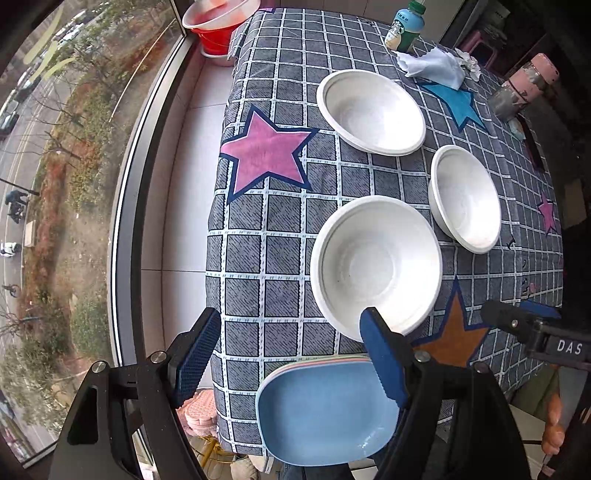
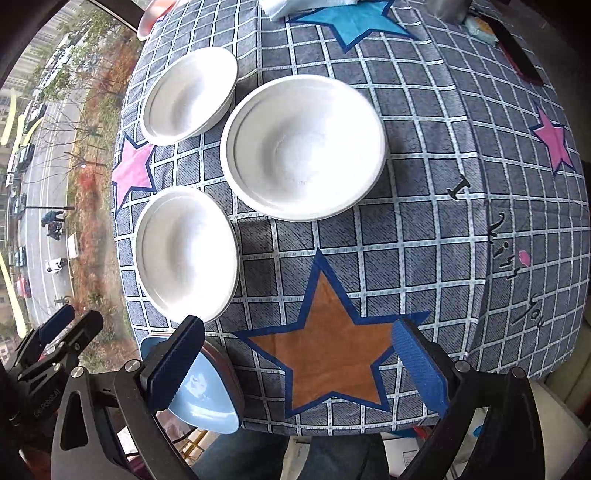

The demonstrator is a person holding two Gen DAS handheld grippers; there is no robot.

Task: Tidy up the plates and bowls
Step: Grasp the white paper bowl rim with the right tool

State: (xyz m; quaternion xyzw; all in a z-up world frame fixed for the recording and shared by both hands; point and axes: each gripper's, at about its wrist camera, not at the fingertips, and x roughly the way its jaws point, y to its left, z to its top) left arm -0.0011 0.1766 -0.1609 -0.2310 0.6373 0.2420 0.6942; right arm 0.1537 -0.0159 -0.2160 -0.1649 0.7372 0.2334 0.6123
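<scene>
At the near edge of the bench (image 1: 243, 258), a stack of plates (image 1: 325, 410), blue one on top with paler rims showing beneath, hangs partly past the cloth's edge; risk one is plain, a nudge from either tool could tip the stack off toward the floor. Left gripper (image 1: 295, 354) hovers over that stack, jaws wide apart, holding nothing; its right pad sits in front of the near bowl's rim, contact or not I cannot tell. Right gripper (image 2: 299, 365) hangs above the orange star (image 2: 332, 343), jaws likewise spread wide and empty, its left pad just beside the plates in its own view. Both tools crowd the same corner, so a collision between them looks possible if they move together. Beyond, near bowl (image 1: 375, 266) shows a doubled rim, likely two nested; a pinch on the lip may lift only the upper one or let the lower drop. Right bowl (image 1: 465, 197) sits close beside it, apart but barely; dragging one could shove the other. Far bowl (image 1: 369, 110) stands well apart, near the pink star (image 1: 266, 151). Thin white walls look light and slippery, apt to flex or skate on the cloth. Farther back, a bottle (image 1: 404, 26) and crumpled tissue (image 1: 436, 66); a long reach could topple the bottle. Nothing gathered yet, by my reckoning.
</scene>
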